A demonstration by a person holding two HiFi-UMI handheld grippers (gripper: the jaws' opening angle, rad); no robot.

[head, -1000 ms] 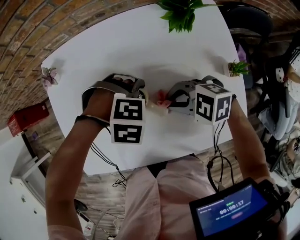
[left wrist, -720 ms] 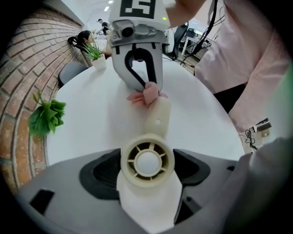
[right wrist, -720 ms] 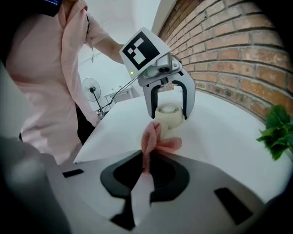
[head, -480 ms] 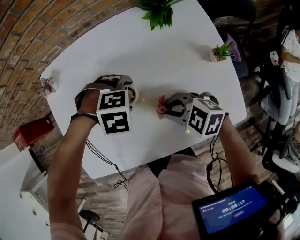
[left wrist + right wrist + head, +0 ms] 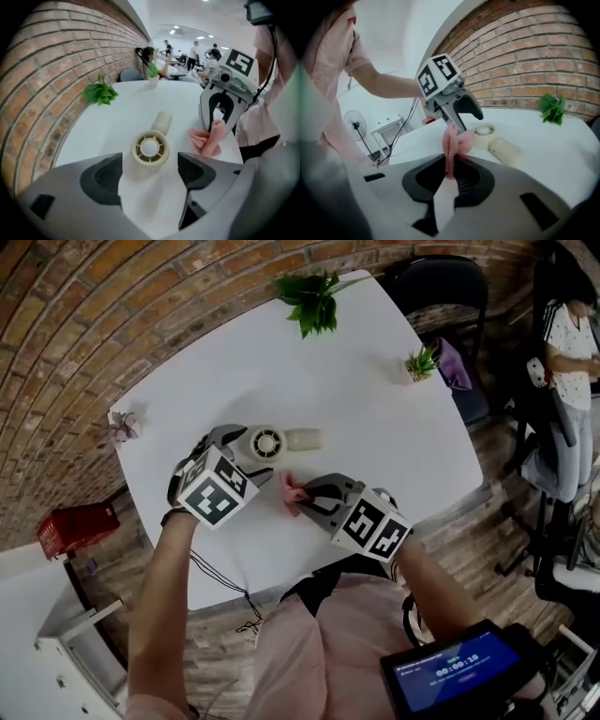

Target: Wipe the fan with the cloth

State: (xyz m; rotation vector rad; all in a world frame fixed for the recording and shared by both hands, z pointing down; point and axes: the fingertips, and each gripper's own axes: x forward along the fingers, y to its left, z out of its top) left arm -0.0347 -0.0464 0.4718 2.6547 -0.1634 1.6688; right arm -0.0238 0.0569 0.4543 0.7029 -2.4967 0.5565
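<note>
A small cream hand fan (image 5: 267, 442) lies flat on the white table (image 5: 375, 418), its handle (image 5: 303, 439) pointing right. In the left gripper view the fan (image 5: 149, 149) lies just ahead of my left gripper (image 5: 150, 171), whose jaws stand open on either side without touching it. My left gripper (image 5: 242, 451) sits at the fan's left in the head view. My right gripper (image 5: 305, 500) is shut on a pink cloth (image 5: 291, 490), a little nearer me than the fan. The cloth (image 5: 452, 143) sticks up from the right gripper (image 5: 449, 176); the fan (image 5: 483, 135) lies beyond it.
A leafy potted plant (image 5: 309, 296) stands at the table's far edge, a small potted plant (image 5: 422, 362) at the right corner, and a small pinkish plant (image 5: 122, 425) at the left edge. Chairs (image 5: 450, 282) and a person (image 5: 567, 334) are to the right.
The cloth was against the fan between the two grippers; now the right gripper has drawn back with the cloth. The fan rests on the table ahead of the open left gripper.
</note>
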